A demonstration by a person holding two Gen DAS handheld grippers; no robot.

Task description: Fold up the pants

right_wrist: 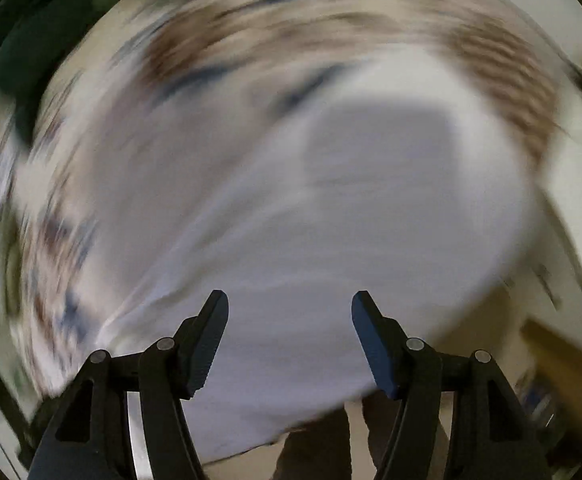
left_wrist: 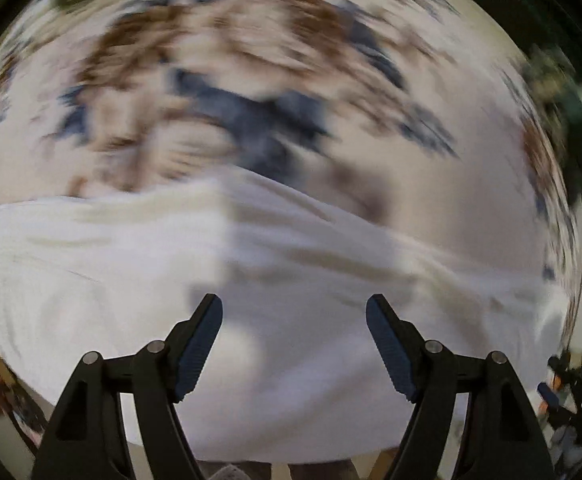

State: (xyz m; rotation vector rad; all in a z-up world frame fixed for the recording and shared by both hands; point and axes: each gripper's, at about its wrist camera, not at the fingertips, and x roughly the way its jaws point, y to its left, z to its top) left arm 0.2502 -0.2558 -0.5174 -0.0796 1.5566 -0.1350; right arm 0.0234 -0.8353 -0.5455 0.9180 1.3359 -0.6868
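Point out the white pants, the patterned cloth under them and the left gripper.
pants (left_wrist: 131, 264), left wrist view, on the flat white fabric left of centre.
patterned cloth (left_wrist: 251, 120), left wrist view, on a blue patch of its print.
left gripper (left_wrist: 294, 304), left wrist view, midway between its open fingertips.

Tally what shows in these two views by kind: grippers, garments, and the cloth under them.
Grippers: 2, the left gripper and the right gripper, both open with nothing between the fingers.
Garments: 1, white pants, seen in both views.
Patterned cloth: 1, a brown-and-blue print under the pants, blurred.
Total: 4.
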